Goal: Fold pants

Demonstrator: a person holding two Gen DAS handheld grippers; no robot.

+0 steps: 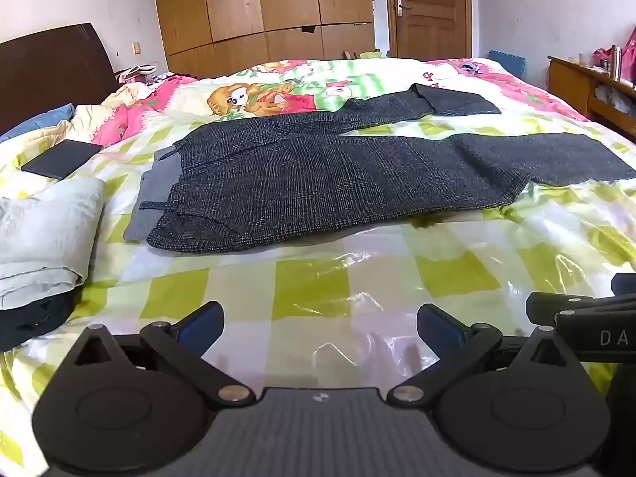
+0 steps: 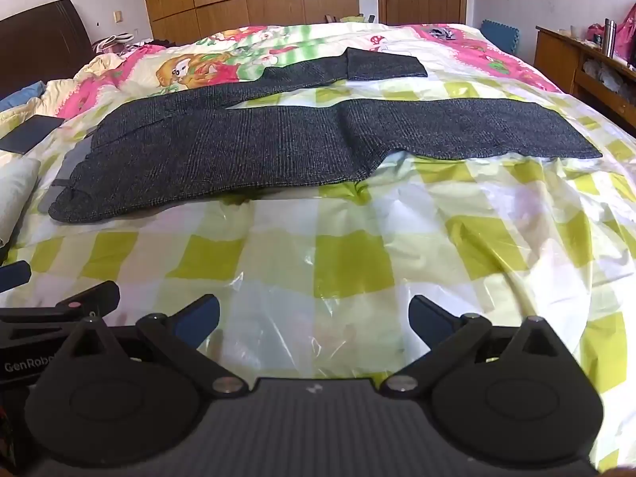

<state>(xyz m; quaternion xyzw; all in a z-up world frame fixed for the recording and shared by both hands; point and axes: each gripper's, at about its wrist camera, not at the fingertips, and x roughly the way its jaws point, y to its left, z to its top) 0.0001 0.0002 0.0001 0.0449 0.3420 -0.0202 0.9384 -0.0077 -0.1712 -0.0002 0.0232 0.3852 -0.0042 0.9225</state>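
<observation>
Dark grey checked pants lie spread flat on the bed, waistband at the left, both legs running right and spread apart; the far leg's cuff is turned over. They also show in the right wrist view. My left gripper is open and empty, low over the plastic-covered sheet, well short of the pants' near edge. My right gripper is open and empty too, beside the left one. Part of the right gripper shows at the right of the left wrist view.
The bed has a green-checked sheet under clear plastic and a cartoon quilt beyond. A folded pale cloth and a dark flat case lie left. A headboard, wardrobe, door and a wooden side cabinet surround the bed.
</observation>
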